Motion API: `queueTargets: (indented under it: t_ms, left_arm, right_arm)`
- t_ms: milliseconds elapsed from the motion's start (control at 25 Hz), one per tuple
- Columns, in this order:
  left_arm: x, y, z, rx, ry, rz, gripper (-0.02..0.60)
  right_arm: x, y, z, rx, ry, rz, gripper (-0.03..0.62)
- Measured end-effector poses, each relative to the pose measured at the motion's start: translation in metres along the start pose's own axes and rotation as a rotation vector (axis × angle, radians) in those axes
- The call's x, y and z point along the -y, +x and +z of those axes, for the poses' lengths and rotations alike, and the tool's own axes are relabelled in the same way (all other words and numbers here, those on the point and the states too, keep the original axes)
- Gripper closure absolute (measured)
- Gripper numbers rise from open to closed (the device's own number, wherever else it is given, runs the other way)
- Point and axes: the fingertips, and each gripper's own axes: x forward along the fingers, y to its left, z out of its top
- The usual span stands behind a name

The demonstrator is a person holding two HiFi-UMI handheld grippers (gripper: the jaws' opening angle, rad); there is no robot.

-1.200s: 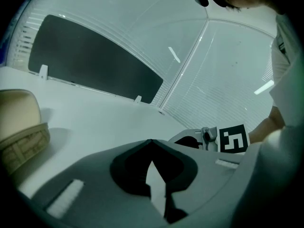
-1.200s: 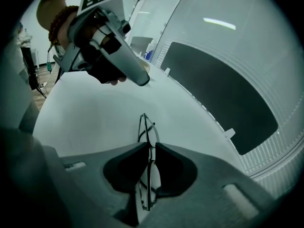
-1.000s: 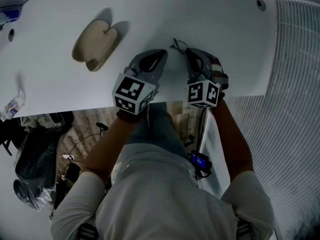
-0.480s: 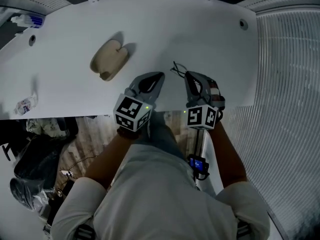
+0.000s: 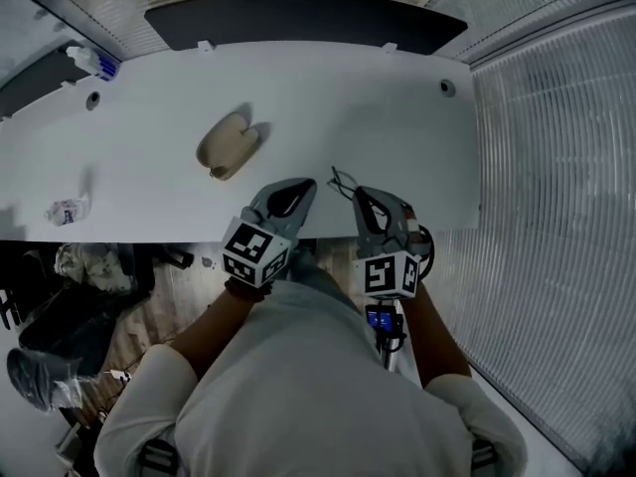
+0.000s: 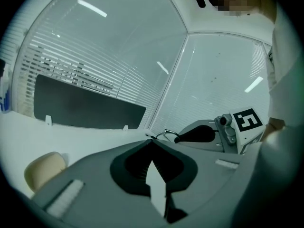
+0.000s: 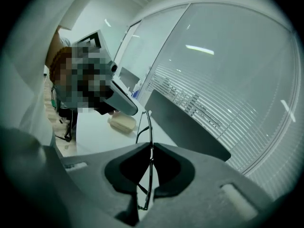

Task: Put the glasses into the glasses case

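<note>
A beige glasses case lies closed on the white table, left of centre; it also shows as the case and the case. Thin dark-framed glasses hang above the table's near edge, with my right gripper shut on them. In the right gripper view the glasses stand on edge between the jaws of the right gripper. My left gripper hovers just left of them, shut and empty, its tips of the left gripper meeting. The case is well left of both grippers.
A long black panel runs along the table's far edge. A small bottle stands at the back left and a crumpled wrapper lies near the left front edge. Slatted blinds fill the right side. Bags sit on the floor below.
Both grippers have risen off the table, the right one carrying the glasses up with it. The head view has pulled back, so more of the table and its far edge shows.
</note>
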Motion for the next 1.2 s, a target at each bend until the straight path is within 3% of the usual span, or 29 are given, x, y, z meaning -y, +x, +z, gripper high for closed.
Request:
queueTargets:
  t_ms: [160,440,720,920,1200]
  left_arm:
    - [0.01,-0.009,0.0,0.002,-0.001,-0.004,0.581]
    - [-0.006,-0.023,0.008,0.026,0.006,0.057,0.581]
    - [-0.042,-0.078,0.019,0.114,-0.059,0.235,0.581]
    - [-0.069,-0.129,0.005,0.156,-0.109,0.357,0.581]
    - [-0.089,-0.159,-0.012,0.183,-0.14,0.435,0.581]
  right_arm:
    - [-0.007,-0.011,0.004,0.01,-0.011,-0.013,0.576]
    - [-0.005,-0.001,0.026,0.048,-0.084,0.027,0.576]
    - [-0.039,0.019,0.077,0.142,-0.2,0.185,0.576]
    - [-0.084,0.03,0.114,0.222,-0.261,0.29,0.576]
    - [-0.109,0.041,0.123,0.247,-0.279,0.345,0.576]
